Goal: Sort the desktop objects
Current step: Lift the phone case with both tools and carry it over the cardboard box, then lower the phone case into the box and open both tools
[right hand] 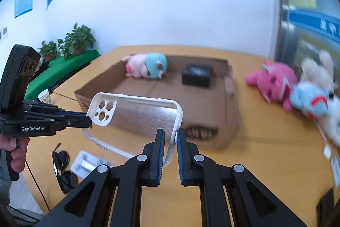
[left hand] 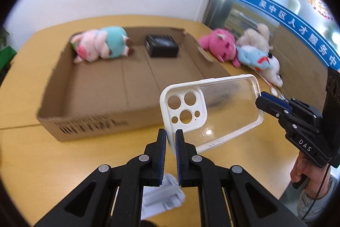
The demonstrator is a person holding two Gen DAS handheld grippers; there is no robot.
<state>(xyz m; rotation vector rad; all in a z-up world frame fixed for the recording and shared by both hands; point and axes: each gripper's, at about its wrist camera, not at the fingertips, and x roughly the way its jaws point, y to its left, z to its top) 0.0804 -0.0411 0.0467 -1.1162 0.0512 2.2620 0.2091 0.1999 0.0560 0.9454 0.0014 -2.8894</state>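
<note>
Together, the left gripper and right gripper clamp opposite ends of the case. Both tilt down above the desk.

Room bright, even, diffuse overhead light; shadows soft and faint. Small glare spots on the yellow surface seen through the clear phone case; streaky sheen on the case back in the right wrist view. Motion blur heavy on the cardboard box, plush toys and box print; both claws near the lens stay sharp. Fisheye bends walls and the surface's edge; black vignette at corners.
</note>
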